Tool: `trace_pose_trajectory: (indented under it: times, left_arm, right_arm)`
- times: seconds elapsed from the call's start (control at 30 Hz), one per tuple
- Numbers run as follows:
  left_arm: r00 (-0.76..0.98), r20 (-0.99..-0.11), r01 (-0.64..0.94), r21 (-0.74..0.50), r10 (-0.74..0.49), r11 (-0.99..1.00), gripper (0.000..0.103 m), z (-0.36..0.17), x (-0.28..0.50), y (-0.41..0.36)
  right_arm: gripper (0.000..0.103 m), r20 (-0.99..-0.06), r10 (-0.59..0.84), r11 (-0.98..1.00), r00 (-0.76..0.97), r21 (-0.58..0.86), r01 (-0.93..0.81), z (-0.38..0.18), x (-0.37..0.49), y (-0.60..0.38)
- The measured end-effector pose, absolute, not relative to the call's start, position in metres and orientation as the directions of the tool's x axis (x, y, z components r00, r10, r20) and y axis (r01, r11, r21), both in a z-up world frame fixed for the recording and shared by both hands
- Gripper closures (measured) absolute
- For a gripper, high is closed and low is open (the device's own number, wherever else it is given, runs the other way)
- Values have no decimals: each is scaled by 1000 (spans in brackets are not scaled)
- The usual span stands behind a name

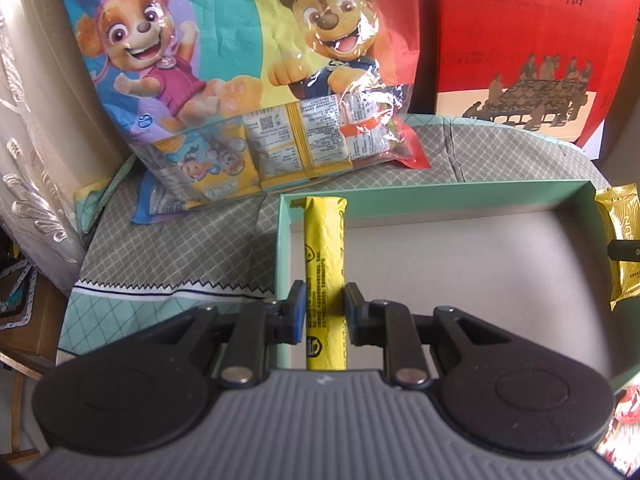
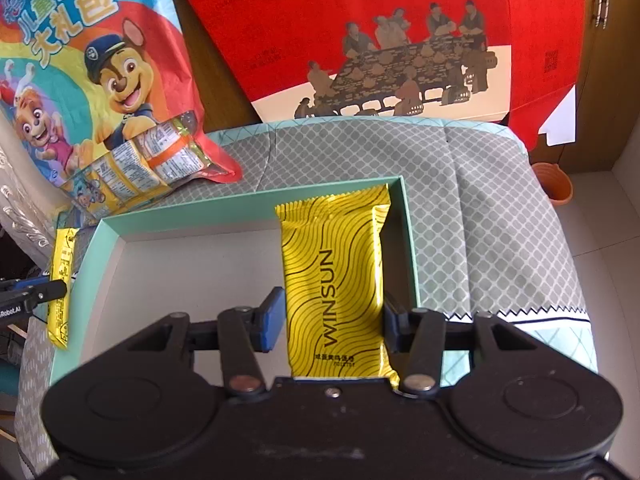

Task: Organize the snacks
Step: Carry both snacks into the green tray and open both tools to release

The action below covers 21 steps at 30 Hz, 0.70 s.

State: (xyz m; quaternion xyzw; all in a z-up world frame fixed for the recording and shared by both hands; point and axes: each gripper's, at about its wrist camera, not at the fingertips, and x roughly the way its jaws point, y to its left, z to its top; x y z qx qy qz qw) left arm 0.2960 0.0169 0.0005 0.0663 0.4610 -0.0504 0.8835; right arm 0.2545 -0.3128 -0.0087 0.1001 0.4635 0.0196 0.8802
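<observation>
1. Nearest the left wrist camera, the left gripper (image 1: pixel 325 312) was closed narrowly on a slim yellow stick packet (image 1: pixel 324 264), pads pressing both long sides, the packet running lengthwise away from the camera.
2. The right gripper (image 2: pixel 334 320) stood partly spread, clamped across a wider gold wrapped snack (image 2: pixel 336 280) marked WINSUN.
3. Both snacks hung over the shallow mint-green box (image 1: pixel 440 196): the stick packet over its left side near the far-left corner, the gold snack over its right side by the far-right corner.
4. The box floor (image 2: pixel 200 280) between them showed bare, so I judged the sorting barely begun; neither snack appeared set down.
5. Open room was plentiful in the middle of the box; the walls were low, but each packet sat close to a side wall and could catch on it when lowered.
6. Beyond the far rim lay the patterned cloth (image 2: pixel 480 200), largely free on the right.
7. At the cloth's far-left edge leaned a cartoon snack bag (image 1: pixel 240 72), its contents probably still to be sorted.
8. Farthest back stood a red gift box (image 2: pixel 400 32).
</observation>
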Motion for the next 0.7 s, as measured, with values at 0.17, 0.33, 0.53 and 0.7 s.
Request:
trace_pose_trajectory:
  times: [0.17, 0.33, 0.53, 0.7]
  left_arm:
    - [550, -835, 151, 87, -10, 985, 83, -21, 323, 12]
    - [554, -832, 152, 104, 2, 983, 73, -35, 335, 6]
    - [587, -810, 165, 115, -4, 980, 20, -32, 323, -5]
    - [582, -813, 157, 95, -15, 983, 4, -27, 303, -5]
  right_arm:
    - [55, -833, 120, 979, 541, 190, 74, -32, 290, -315]
    - [46, -829, 151, 973, 538, 222, 68, -45, 309, -317]
    - [8, -785, 175, 965, 595, 257, 55, -39, 304, -314]
    - [0, -782, 177, 965, 598, 256, 49, -31, 287, -310]
